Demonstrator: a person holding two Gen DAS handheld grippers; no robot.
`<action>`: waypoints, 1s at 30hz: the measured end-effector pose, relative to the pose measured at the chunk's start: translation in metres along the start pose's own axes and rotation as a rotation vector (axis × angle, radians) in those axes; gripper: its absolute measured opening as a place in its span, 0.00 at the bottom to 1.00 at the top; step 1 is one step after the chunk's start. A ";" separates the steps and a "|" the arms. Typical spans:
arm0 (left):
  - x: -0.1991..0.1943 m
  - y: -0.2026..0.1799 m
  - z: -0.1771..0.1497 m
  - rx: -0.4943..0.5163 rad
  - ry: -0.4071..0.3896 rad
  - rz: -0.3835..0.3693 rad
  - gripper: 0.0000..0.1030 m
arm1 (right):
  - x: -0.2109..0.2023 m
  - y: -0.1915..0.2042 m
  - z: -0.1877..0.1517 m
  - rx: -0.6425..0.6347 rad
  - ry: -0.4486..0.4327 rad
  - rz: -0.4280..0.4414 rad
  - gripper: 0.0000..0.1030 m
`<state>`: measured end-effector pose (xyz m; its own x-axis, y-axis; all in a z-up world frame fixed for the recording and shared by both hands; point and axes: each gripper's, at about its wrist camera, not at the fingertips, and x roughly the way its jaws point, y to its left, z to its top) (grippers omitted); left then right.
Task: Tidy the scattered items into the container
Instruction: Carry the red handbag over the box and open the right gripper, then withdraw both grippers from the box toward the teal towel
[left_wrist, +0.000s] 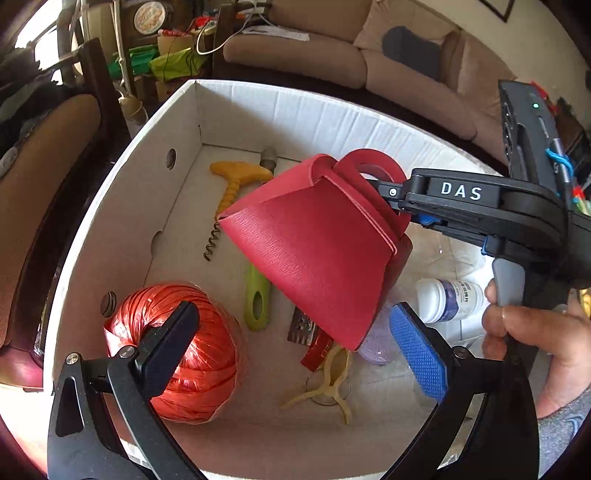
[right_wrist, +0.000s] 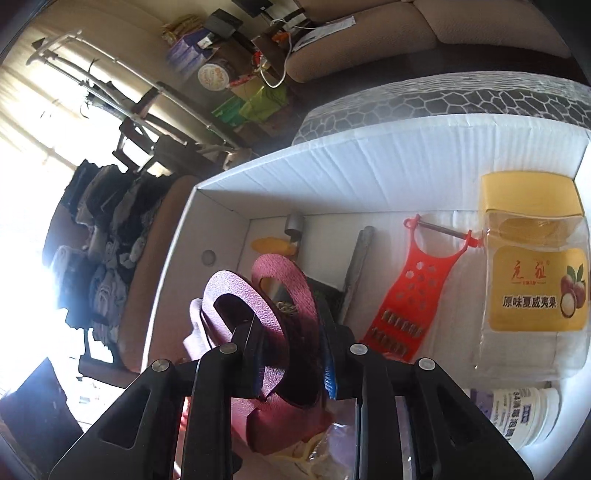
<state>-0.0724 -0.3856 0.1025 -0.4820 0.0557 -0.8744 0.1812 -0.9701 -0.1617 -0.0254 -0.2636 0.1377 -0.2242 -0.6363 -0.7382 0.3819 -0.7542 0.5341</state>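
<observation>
The right gripper (left_wrist: 388, 201), marked "DAS", is clamped on the red bag (left_wrist: 314, 251) by its handles, over the white box (left_wrist: 122, 206). Left gripper (left_wrist: 291, 343) stands apart, empty. The jar (right_wrist: 535, 280) ahead reads "原味夏威夷果".

Red folded bag (left_wrist: 314, 251) hangs tilted by its handles above the white box (left_wrist: 122, 206).

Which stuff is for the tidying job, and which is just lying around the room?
For the job: red bag, white box, right gripper.
Just lying about: sofa, chair, green bag.
</observation>
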 end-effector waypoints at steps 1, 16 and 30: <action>0.001 -0.002 0.000 0.011 -0.003 0.011 1.00 | 0.002 -0.002 0.002 -0.023 0.002 -0.058 0.29; -0.041 -0.059 -0.009 0.041 -0.102 -0.112 1.00 | -0.119 -0.019 -0.006 -0.268 -0.115 -0.279 0.65; -0.037 -0.242 -0.002 0.200 -0.125 -0.258 1.00 | -0.259 -0.189 -0.033 -0.115 -0.207 -0.416 0.76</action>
<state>-0.0968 -0.1525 0.1730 -0.5934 0.2882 -0.7515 -0.1260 -0.9555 -0.2668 -0.0099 0.0492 0.2137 -0.5483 -0.3119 -0.7760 0.3160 -0.9363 0.1531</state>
